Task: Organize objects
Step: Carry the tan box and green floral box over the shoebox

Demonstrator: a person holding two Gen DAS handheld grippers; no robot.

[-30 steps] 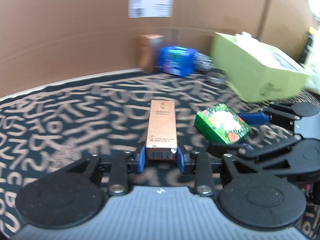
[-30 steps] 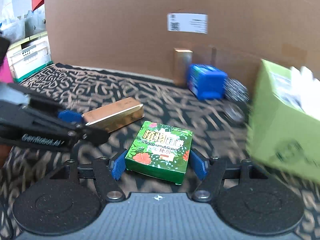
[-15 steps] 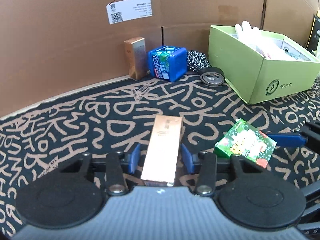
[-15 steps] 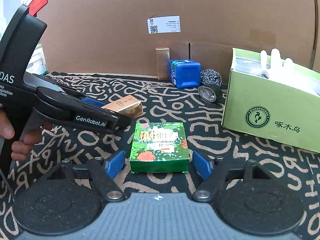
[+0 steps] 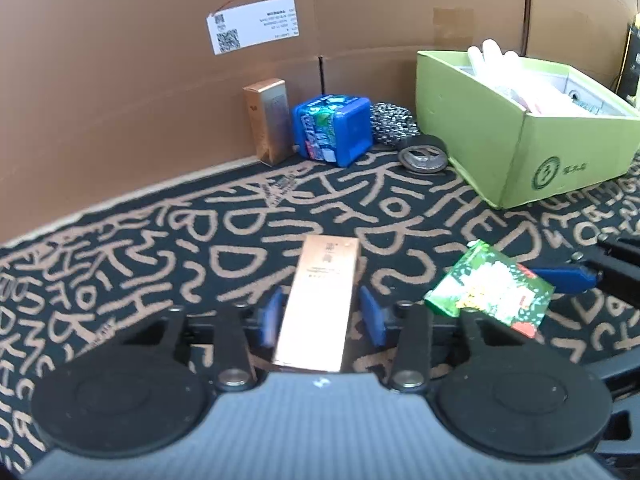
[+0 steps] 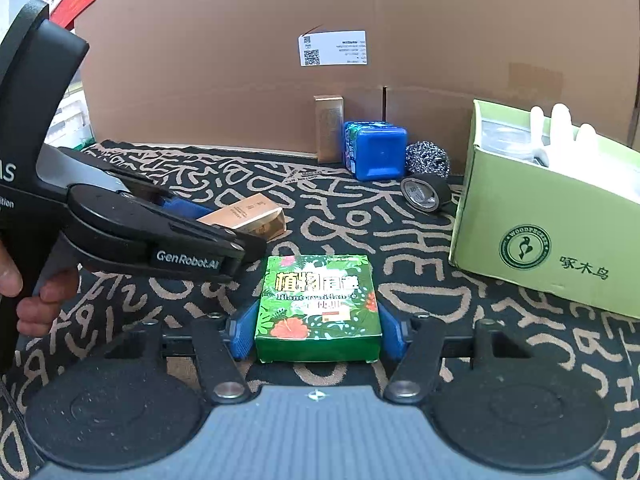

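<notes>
my right gripper (image 6: 318, 330) is closing w/ the green box (image 6: 318, 308) btwn the pads, pretty much touching. left gripper (image 6: 224, 232) at 9 o'clock straddling the gold box (image 6: 250, 220). Green carton (image 6: 552, 240) at 3.

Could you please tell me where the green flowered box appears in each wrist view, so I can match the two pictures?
Left wrist view: the green box lies at lower right, to the right of the gold box, with a blue finger of the right gripper beside it.
Right wrist view: it sits at bottom centre, between the right gripper's closing jaws.
Shared landmark: the blue cube by the cardboard wall.
</notes>
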